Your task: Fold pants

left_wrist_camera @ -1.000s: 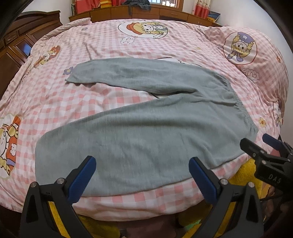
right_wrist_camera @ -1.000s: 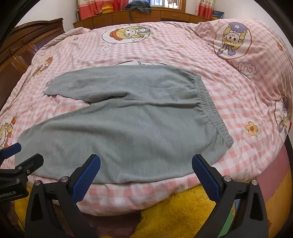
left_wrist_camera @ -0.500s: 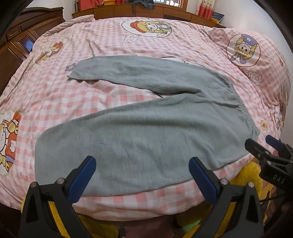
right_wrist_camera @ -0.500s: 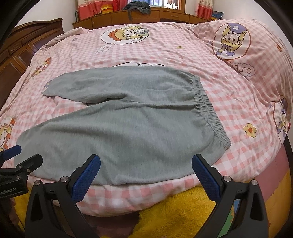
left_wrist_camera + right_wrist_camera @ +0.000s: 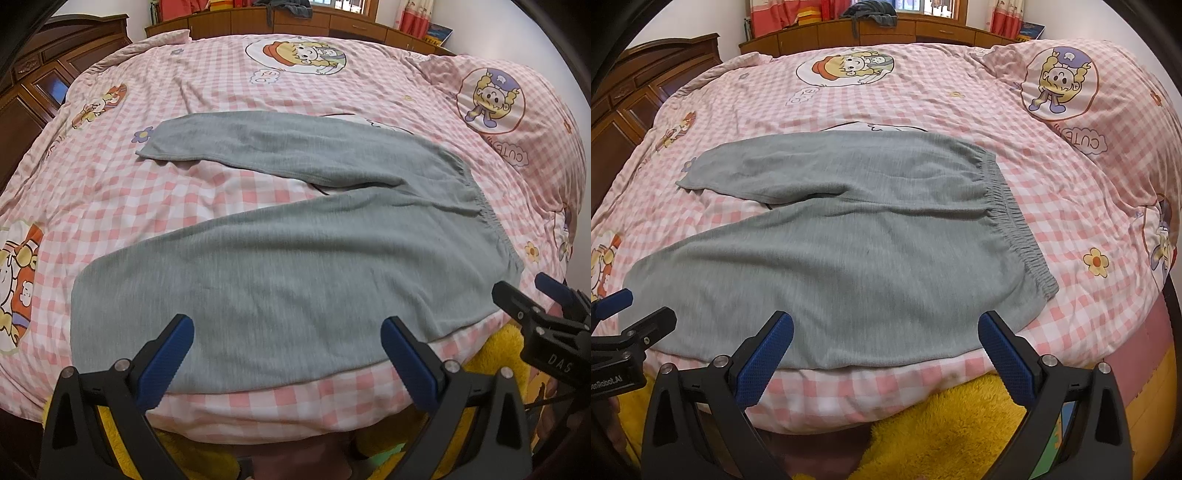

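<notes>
The left gripper is hovering with its blue-padded fingers spread wide and holding nothing. Just ahead of those fingers, the near edge of the grey pants is lying along the front edge of the bed. Between the two fingers and beyond them, the nearer pant leg is stretching away to the left, its cuff ending left of the left finger. Farther out, the second leg is angling off toward the far left, so the two legs are lying in an open V. The elastic waistband is sitting ahead and to the right of the right finger.

The right gripper is likewise hanging with its fingers wide apart and empty, just short of the pants' near edge. The gathered waistband is running away from just beyond its right finger. The left gripper is showing well off to the left of the left finger, near the leg's cuff end.

Under the pants, a pink checked quilt with cartoon prints is covering the bed. Below the fingers, a yellow fluffy rug is lying beside the bed.
</notes>
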